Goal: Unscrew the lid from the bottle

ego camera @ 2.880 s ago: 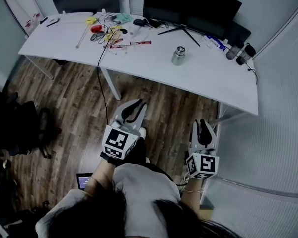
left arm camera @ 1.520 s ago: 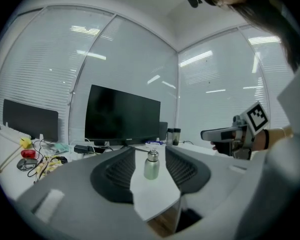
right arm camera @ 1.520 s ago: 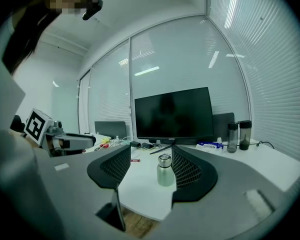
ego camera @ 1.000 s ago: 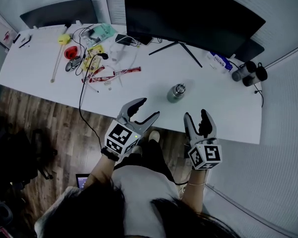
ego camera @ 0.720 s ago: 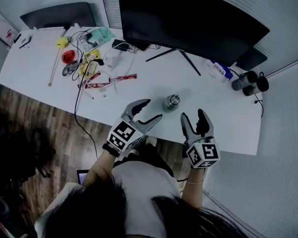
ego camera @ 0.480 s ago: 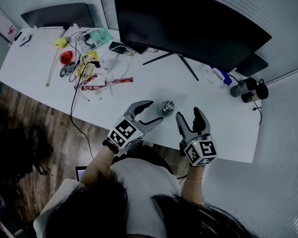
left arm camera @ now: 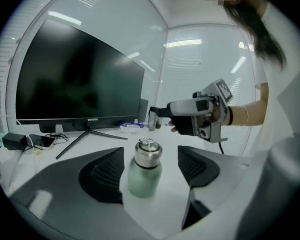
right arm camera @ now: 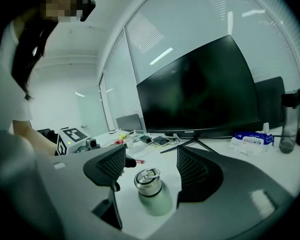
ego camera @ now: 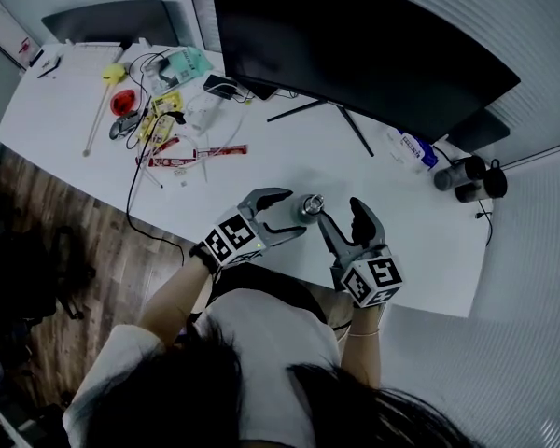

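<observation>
A small green bottle (ego camera: 308, 208) with a steel lid (left arm camera: 147, 151) stands upright on the white table (ego camera: 75, 110), near its front edge. My left gripper (ego camera: 291, 215) reaches it from the left. In the left gripper view the bottle (left arm camera: 144, 176) stands between the jaws, which are opening, with a gap on each side. My right gripper (ego camera: 338, 211) comes from the right and slightly above. Its jaws are opening too, and the lid (right arm camera: 148, 180) shows between them, untouched. Each gripper appears in the other's view, the left gripper's marker cube (right arm camera: 72, 135) included.
A large dark monitor (ego camera: 355, 45) stands behind the bottle on a spread-leg stand (ego camera: 322, 115). Cables, wrappers and small items (ego camera: 168, 124) lie at the table's left. Two dark bottles (ego camera: 467, 180) and a tissue pack (ego camera: 415, 147) sit at the right.
Both grippers have moved forward over the table edge and closed in on the bottle from either side. Their jaws have spread wider.
</observation>
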Motion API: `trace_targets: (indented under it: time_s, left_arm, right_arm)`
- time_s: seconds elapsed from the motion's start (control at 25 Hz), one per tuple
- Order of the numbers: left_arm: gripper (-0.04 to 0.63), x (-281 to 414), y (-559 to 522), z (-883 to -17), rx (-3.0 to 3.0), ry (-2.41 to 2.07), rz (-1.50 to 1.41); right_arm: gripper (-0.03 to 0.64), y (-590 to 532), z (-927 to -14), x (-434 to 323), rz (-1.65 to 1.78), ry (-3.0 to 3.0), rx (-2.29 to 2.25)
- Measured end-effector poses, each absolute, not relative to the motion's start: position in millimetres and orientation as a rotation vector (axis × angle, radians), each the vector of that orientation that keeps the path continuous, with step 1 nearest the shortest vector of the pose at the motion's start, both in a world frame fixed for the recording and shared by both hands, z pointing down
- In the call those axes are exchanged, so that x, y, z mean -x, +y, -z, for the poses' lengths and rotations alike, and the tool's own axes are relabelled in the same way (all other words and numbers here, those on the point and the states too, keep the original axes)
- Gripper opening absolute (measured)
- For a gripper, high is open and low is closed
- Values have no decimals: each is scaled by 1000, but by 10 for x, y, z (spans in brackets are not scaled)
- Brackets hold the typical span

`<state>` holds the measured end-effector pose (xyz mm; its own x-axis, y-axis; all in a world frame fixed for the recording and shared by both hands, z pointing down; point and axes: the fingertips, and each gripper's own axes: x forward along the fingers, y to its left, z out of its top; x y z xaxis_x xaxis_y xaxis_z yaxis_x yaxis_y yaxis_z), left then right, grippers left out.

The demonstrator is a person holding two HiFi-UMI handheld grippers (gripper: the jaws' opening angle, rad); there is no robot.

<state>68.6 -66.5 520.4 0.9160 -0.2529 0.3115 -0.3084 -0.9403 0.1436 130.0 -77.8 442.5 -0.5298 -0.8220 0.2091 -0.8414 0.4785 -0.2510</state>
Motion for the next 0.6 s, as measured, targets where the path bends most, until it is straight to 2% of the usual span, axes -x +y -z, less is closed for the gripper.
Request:
trace_targets:
  time_s: [0.6]
  left_arm:
    - [371, -828, -705, -5647, -2884, -300, -542]
  right_arm:
    - [291, -812, -4835, -967, -588, -2617, -1354]
